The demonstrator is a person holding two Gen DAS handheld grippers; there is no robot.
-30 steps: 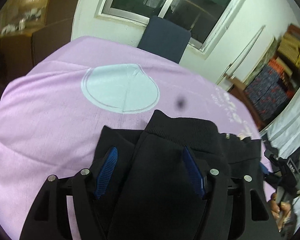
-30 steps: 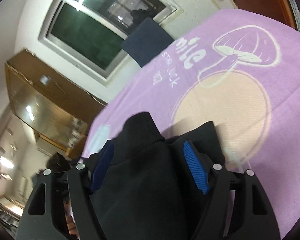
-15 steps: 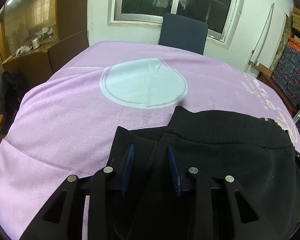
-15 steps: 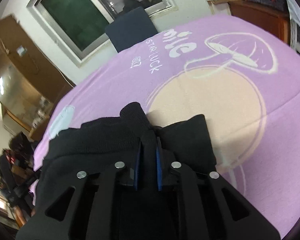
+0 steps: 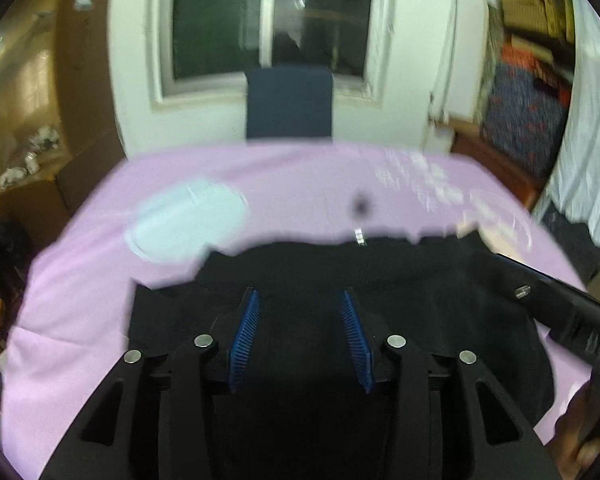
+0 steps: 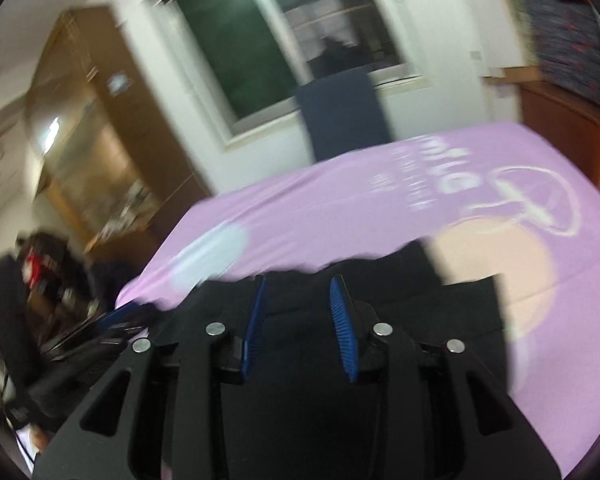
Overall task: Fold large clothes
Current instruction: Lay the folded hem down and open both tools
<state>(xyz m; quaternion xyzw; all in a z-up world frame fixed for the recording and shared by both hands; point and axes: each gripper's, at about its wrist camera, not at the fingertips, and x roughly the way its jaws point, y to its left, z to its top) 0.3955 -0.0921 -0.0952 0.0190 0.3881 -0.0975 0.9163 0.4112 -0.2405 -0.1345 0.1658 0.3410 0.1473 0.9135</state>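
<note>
Both jaws reopening, pulled back off black garment (image 5: pixel 420 280); chair (image 5: pixel 289 104) beyond.

The garment (image 5: pixel 400 280) lay on the blanket (image 5: pixel 80 300), at the near edge. The chair (image 5: pixel 289 104) stood behind the blanket at 12 o'clock, the window (image 5: pixel 274 20) behind it. A cabinet (image 6: pixel 88 128) stood at 9 o'clock.

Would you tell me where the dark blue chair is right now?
The dark blue chair stands at the far edge of the pink blanket, below the window; it sits centre in both wrist views.
</note>
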